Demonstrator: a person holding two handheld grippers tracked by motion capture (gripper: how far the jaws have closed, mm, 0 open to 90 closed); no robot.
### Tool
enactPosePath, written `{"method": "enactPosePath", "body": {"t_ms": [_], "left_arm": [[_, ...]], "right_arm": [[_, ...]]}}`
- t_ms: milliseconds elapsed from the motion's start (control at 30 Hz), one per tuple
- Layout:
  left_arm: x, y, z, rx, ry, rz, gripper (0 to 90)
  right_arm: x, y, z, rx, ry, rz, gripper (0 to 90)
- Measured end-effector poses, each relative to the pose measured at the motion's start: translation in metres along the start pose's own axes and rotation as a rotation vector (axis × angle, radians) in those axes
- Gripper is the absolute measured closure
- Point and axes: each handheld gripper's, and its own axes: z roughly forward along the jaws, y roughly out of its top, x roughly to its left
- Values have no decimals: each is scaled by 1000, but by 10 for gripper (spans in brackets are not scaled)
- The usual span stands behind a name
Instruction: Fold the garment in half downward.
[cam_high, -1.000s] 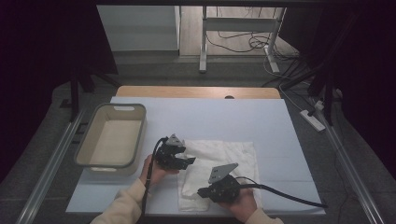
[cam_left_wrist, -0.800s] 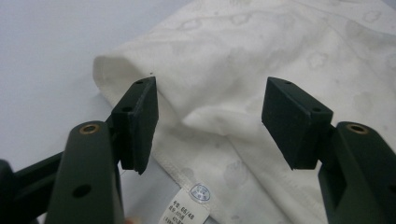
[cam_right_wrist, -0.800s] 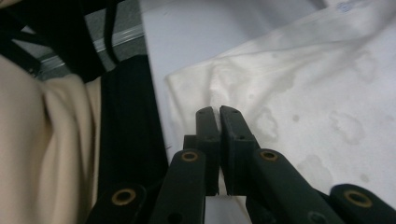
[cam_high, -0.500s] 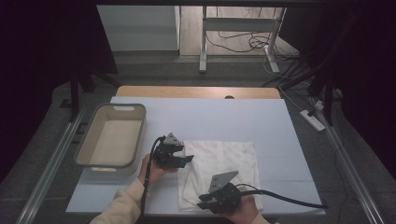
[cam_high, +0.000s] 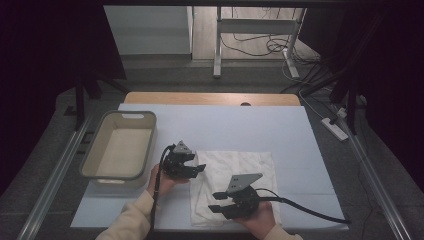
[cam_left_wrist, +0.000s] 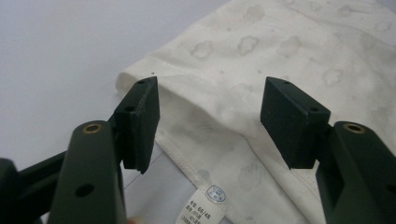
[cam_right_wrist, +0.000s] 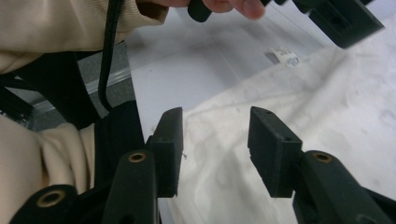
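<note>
- My right tongs (cam_high: 216, 202) sit at the near left part of the white cloth (cam_high: 240, 170), pointing left; their jaws have just been opening and now stand apart, nothing pinched.
- In the right tongs' own view (cam_right_wrist: 215, 140) the gap between the two black pads frames a crumpled bit of cloth (cam_right_wrist: 289, 121) near its edge; pads not pressing on it.
- My left tongs (cam_high: 197, 167) are at the cloth's far left corner, jaws spread, pointing right over the fabric.
- Left tongs' view (cam_left_wrist: 210, 116): pads wide apart, cloth edge (cam_left_wrist: 261, 60) below and between them; I can't tell if the tips touch the fabric, but nothing is gripped.
- Same view shows a faint cloud print on the cloth, a stitched hem, and a small care label (cam_left_wrist: 205, 205) at the bottom edge.
- The label (cam_right_wrist: 286, 56) also shows in the right tongs' view, far side, by the other tongs.
- My hands: left hand (cam_high: 162, 181) behind the left tongs with a cream sleeve (cam_high: 131, 220), right hand (cam_high: 260, 220) at the near edge, black cable (cam_high: 310, 212) trailing right.
- Cloth lies roughly flat on the desk (cam_high: 240, 125), near centre-right, left part rumpled and doubled.
- Light blue sheet covers the desk; a wood strip (cam_high: 210, 98) shows at the far edge.
- Pale plastic tub (cam_high: 95, 160) stands at the left of the desk, well apart from the cloth, just left of my left hand.
</note>
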Motion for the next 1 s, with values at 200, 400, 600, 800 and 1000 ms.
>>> {"method": "enactPosePath", "body": {"t_ms": [200,400,600,800,1000], "left_arm": [[2,0,-1,3,2,-4,381],[2,0,-1,1,1,-3,381],[3,0,0,2,2,-2,381],[4,-1,-1,5,0,-3,381],[3,-1,0,6,0,-2,381]], "right_arm": [[6,11,11,16,10,-28,519],[6,8,31,74,12,-17,519],[6,5,52,129,7,-22,524],[6,3,61,165,-29,-59,569],[7,3,61,179,-64,-109,809]]}}
